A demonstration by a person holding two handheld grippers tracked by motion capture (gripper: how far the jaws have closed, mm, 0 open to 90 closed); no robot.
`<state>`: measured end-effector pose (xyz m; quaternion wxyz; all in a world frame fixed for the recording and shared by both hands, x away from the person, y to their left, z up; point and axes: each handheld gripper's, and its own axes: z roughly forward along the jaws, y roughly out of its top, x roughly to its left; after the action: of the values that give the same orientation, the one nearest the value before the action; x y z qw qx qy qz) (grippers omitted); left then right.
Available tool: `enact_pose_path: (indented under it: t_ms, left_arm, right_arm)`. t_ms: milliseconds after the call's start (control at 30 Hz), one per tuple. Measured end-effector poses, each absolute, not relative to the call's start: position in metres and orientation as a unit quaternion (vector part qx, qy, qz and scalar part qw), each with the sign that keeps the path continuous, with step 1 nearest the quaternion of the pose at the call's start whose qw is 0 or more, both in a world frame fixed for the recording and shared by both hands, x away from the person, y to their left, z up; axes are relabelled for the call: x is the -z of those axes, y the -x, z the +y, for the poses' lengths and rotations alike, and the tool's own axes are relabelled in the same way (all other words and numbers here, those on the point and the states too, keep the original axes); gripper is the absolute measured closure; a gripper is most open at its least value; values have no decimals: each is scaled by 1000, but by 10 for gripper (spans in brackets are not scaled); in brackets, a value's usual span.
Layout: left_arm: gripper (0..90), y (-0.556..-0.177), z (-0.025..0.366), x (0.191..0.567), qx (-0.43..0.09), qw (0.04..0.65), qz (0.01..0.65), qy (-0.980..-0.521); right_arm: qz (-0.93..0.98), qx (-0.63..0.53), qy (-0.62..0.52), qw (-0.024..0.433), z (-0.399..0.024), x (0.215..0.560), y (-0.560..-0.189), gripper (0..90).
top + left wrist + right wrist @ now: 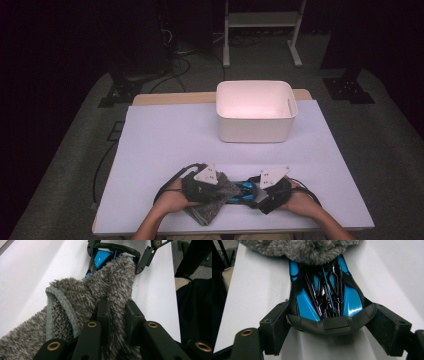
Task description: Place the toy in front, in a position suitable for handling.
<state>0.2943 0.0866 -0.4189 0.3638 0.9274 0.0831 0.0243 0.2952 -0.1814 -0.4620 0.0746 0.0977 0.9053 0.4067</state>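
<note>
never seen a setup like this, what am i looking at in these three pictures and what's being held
A person sits at a white table, holding a hand-held two-jawed tool in each hand. The high view looks down from above; the other two views come from cameras riding on each tool. The left tool pinches a fuzzy grey cloth, which is draped over one end of a blue and black toy car. The right tool grips that car at its other end, jaws against its sides. A white bin stands farther back on the table.
</note>
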Motion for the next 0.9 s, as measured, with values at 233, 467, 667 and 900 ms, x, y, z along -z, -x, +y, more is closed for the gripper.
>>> enact_pose_path:
  t_ms: [233, 467, 667, 900]
  left_arm:
    - [762, -296, 112, 422, -20, 370, 115, -922]
    - [761, -297, 137, 425, -32, 361, 150, -920]
    - [760, -299, 122, 423, -25, 355, 138, -924]
    - [756, -295, 89, 414, -12, 352, 91, -931]
  right_arm:
    - [905, -407, -100, 76, -179, 463, -295, 207]
    - [904, -408, -100, 73, -179, 463, -296, 205]
    - [904, -408, -102, 72, -178, 464, -296, 204]
    - [905, -408, -101, 71, -177, 464, -296, 204]
